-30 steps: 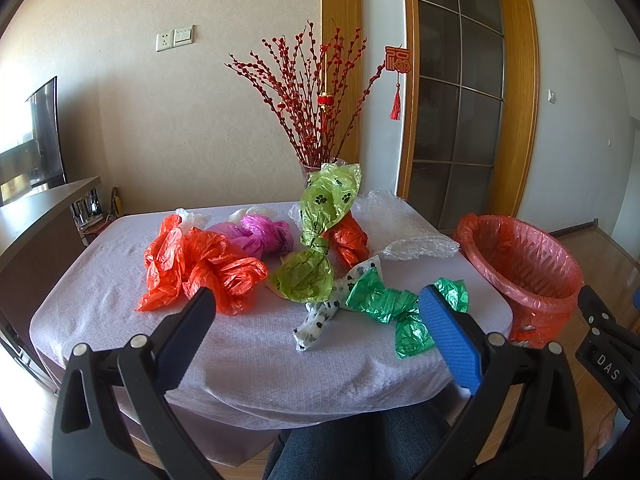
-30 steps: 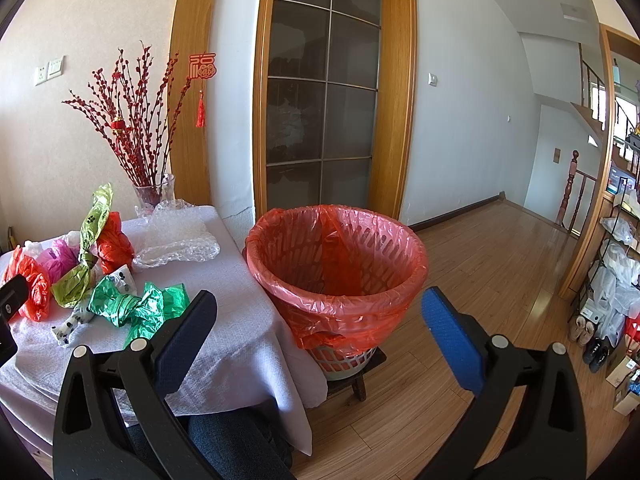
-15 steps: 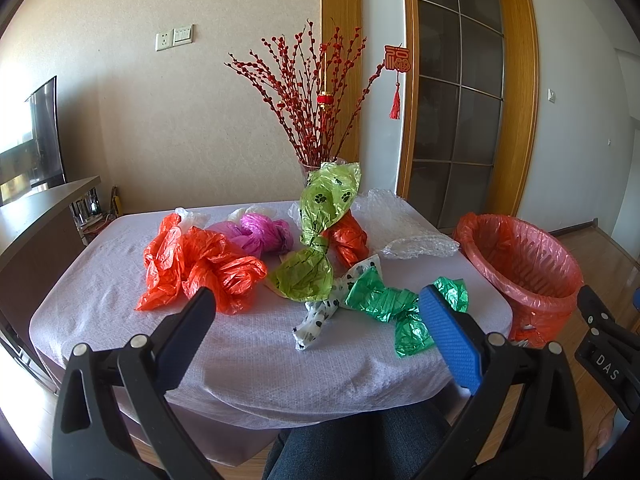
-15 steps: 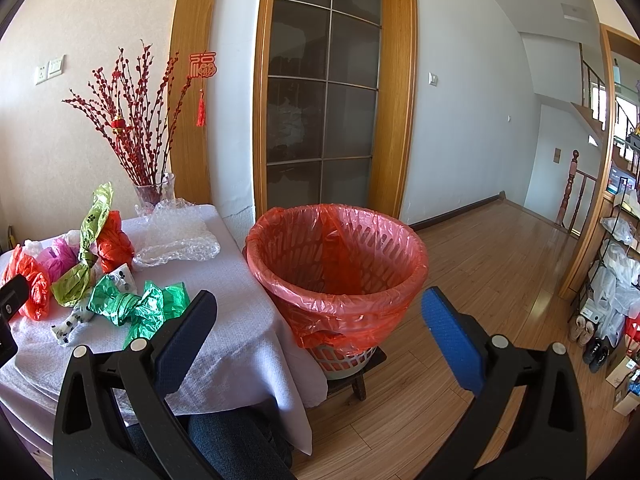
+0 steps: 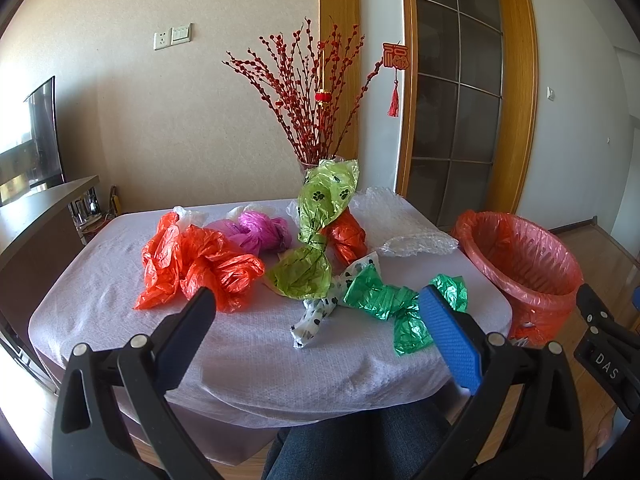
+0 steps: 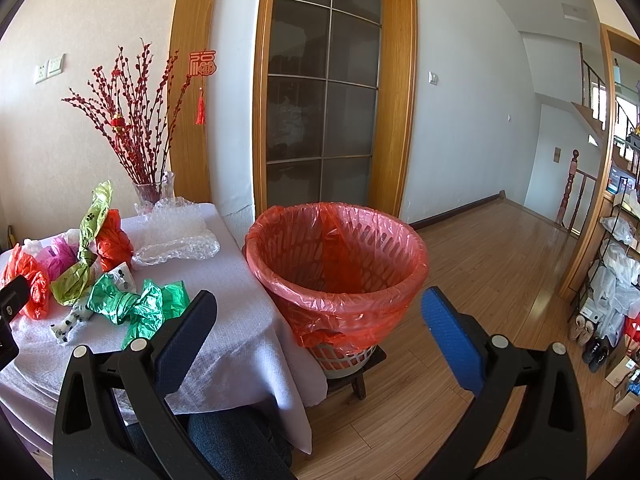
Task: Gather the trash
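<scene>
Crumpled plastic bags lie on a table under a lilac cloth (image 5: 248,356): a large orange one (image 5: 196,264), a pink one (image 5: 260,232), a tall yellow-green one with paw prints (image 5: 316,236), a small orange one (image 5: 346,236), a white spotted one (image 5: 320,312), a green one (image 5: 396,304) (image 6: 136,304) and clear bubble wrap (image 5: 404,228). To the table's right stands a waste basket lined with a red bag (image 6: 336,264) (image 5: 520,260). My left gripper (image 5: 320,336) is open at the table's near edge. My right gripper (image 6: 320,332) is open in front of the basket. Both hold nothing.
A glass vase of red-budded branches (image 5: 316,108) stands at the table's back edge. The basket rests on a low wooden stool (image 6: 360,372) on wood flooring. A glazed door (image 6: 324,100) is behind it. Shelves with bags and shoes (image 6: 612,264) line the right wall. A person's knees (image 5: 360,440) show below.
</scene>
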Demonstrator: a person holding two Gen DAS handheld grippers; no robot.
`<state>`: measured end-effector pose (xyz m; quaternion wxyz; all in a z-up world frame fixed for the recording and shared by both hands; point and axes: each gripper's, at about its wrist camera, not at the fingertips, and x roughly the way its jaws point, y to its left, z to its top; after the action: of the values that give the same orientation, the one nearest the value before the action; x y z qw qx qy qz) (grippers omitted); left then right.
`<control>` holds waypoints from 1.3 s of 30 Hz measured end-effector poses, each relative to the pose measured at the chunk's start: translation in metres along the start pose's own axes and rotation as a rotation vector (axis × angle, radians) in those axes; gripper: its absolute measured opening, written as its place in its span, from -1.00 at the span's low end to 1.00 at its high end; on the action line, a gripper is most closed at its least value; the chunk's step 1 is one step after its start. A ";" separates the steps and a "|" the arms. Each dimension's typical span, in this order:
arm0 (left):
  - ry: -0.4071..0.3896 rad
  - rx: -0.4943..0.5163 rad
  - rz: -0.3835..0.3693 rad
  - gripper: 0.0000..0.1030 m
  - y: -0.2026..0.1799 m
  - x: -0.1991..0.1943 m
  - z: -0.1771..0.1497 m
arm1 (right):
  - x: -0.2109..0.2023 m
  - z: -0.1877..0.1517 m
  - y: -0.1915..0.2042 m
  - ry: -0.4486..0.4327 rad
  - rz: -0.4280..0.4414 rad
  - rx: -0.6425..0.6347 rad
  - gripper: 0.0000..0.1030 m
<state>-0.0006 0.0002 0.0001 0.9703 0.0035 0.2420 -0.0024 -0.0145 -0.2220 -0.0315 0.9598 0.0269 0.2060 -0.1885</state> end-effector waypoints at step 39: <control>0.015 -0.010 0.018 0.92 0.004 0.007 -0.004 | 0.006 0.000 0.009 0.016 0.015 -0.029 0.97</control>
<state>0.0040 0.0047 -0.0066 0.9684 0.0007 0.2493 0.0076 -0.0064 -0.2158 -0.0342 0.9599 0.0159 0.2160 -0.1781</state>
